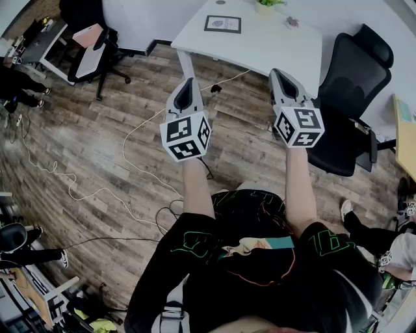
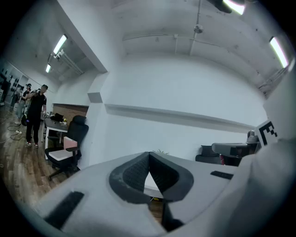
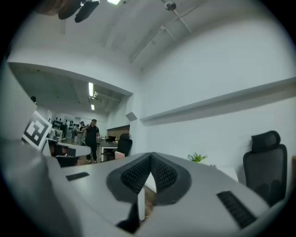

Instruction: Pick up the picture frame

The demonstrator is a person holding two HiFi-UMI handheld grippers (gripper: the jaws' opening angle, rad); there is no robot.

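A black picture frame lies flat on the white table far ahead in the head view. My left gripper is held level over the wooden floor, well short of the table, its tips touching and nothing between them; the same shut tips show in the left gripper view. My right gripper is level too, just before the table's near edge, shut and empty, as its own view confirms. The frame is hidden in both gripper views.
A small green plant stands at the table's back edge. A black office chair sits right of the table, another chair by a desk at the far left. Cables trail over the floor. People stand in the background.
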